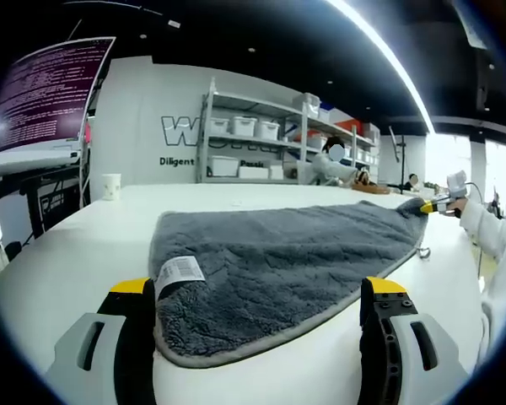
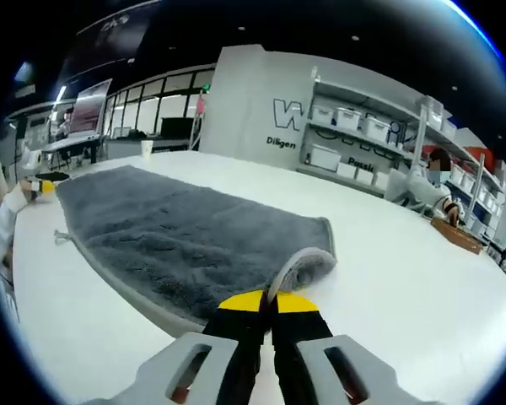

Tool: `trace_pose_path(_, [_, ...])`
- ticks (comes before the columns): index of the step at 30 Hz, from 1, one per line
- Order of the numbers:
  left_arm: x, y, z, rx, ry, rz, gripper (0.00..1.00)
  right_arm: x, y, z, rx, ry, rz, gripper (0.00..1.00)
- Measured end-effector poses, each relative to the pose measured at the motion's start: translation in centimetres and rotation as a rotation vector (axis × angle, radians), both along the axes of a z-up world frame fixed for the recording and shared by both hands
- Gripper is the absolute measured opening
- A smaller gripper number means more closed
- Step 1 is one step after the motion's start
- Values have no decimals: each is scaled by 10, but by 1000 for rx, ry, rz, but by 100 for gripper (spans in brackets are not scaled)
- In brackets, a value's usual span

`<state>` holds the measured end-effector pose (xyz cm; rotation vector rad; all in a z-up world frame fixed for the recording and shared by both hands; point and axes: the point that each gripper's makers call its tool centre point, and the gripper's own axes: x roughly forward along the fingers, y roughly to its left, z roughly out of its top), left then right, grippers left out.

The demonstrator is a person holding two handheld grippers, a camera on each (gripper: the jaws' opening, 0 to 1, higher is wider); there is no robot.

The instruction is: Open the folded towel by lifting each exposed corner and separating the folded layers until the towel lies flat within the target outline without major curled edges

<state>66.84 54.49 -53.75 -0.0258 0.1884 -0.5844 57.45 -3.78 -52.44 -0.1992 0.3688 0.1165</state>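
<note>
A grey fluffy towel (image 1: pixel 278 261) lies spread on the white table (image 1: pixel 84 253), with a white label (image 1: pixel 179 272) at its near corner. My left gripper (image 1: pixel 257 316) is open, its jaws standing wide either side of that near corner. My right gripper (image 2: pixel 268 305) is shut on the towel's (image 2: pixel 177 236) curled corner, which lifts slightly off the table (image 2: pixel 388 278). That right gripper (image 1: pixel 432 205) shows at the towel's far right end in the left gripper view. The left gripper (image 2: pixel 44 182) shows by the towel's far left end in the right gripper view.
A paper cup (image 1: pixel 110 186) stands at the table's far left. Shelves with white bins (image 1: pixel 253 143) line the back wall. A seated person (image 2: pixel 422 190) works by a wooden tray (image 2: pixel 460 236) at the far side. A monitor (image 1: pixel 46 97) hangs at left.
</note>
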Motion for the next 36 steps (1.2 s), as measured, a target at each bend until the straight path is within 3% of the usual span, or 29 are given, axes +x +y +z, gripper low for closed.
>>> trace_pose_path(13, [1,1,3,-22,-8,9,99,-22,-3,-22,58,50,-45,0])
trace_pose_path(27, [0,2,3,-33,-5,16,99,-29,-9,-35,108,87,-78,0])
trace_pose_path(32, [-1,1,2,-33,-4,16,99,-30,-10,-32,138,91,-77,0])
trace_pose_path(36, [0,2,1,-30,0,17,99,-30,-15,-19,93,69,-91,7])
